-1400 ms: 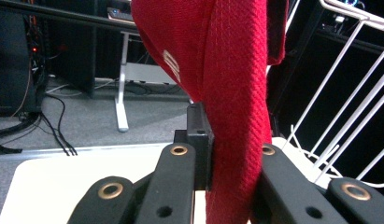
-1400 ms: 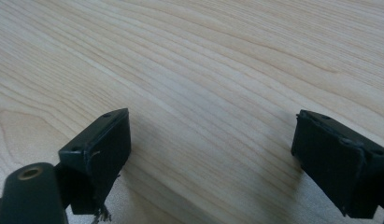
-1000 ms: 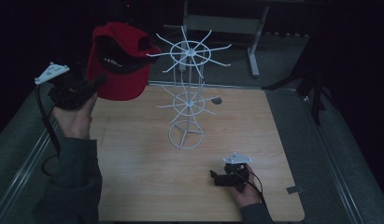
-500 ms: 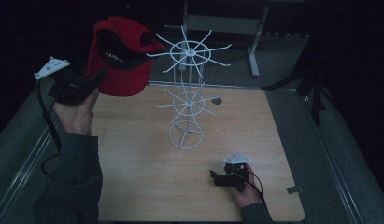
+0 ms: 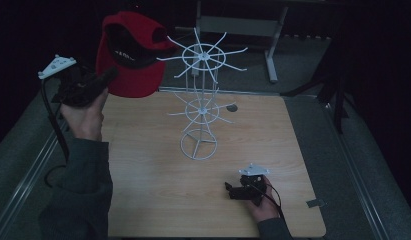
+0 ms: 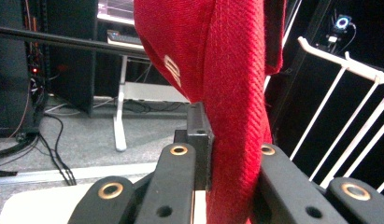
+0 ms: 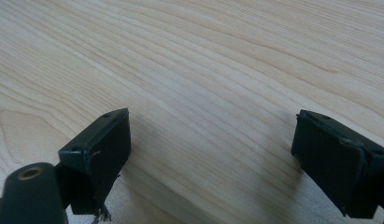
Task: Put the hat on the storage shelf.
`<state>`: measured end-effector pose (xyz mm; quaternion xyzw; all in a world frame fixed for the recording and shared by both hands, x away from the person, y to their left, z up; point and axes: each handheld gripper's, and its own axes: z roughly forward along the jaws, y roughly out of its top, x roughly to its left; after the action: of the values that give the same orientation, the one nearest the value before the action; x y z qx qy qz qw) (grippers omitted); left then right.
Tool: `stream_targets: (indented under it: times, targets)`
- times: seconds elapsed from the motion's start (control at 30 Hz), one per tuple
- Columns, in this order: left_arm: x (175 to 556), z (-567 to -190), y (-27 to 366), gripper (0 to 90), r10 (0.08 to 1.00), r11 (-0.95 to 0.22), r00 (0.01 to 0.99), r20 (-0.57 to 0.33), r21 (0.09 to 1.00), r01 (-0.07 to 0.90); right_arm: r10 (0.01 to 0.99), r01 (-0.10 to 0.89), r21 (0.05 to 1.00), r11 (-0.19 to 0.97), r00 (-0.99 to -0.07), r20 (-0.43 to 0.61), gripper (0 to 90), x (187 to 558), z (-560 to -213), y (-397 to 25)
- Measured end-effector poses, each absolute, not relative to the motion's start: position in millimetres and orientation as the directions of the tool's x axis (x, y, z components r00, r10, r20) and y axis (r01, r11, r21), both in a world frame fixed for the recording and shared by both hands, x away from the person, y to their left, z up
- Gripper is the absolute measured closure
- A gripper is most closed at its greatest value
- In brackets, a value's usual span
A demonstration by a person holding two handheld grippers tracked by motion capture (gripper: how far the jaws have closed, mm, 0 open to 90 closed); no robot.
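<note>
A red cap (image 5: 129,55) hangs in the air at the upper left, with my left gripper (image 5: 109,76) shut on its lower edge. In the left gripper view the red cap fabric (image 6: 229,93) is pinched between the black jaws of my left gripper (image 6: 229,154). A white wire rack (image 5: 202,97) with spoke arms stands mid-table, its top ring just right of the cap; white rack arms (image 6: 348,112) show at the right of the left gripper view. My right gripper (image 5: 232,190) rests low on the wooden table (image 5: 143,165), open (image 7: 210,154) with nothing between its jaws.
The wooden table (image 7: 203,56) sits inside a grey surround with metal rails. A desk frame (image 5: 273,35) stands beyond the far edge, and a dark stand (image 5: 333,85) lies off the right side. A small dark disc (image 5: 232,107) lies behind the rack.
My left gripper has carried the red cap a little up and to the right, closer to the rack's top ring. The right gripper has stayed put.
</note>
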<state>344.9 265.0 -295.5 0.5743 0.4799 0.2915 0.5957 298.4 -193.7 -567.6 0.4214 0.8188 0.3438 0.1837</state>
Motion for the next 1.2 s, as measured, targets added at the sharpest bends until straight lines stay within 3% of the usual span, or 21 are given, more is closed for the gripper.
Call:
stream_targets:
  times: [1.2]
  targets:
    - [345.3, -272.1, 255.7, 85.4, 0.891, 0.220, 0.375, -0.256, 0.966, 0.137, 0.816, 0.564, 0.717, 0.409, -0.577, -0.011, 11.7, 298.3, -567.6, -193.7]
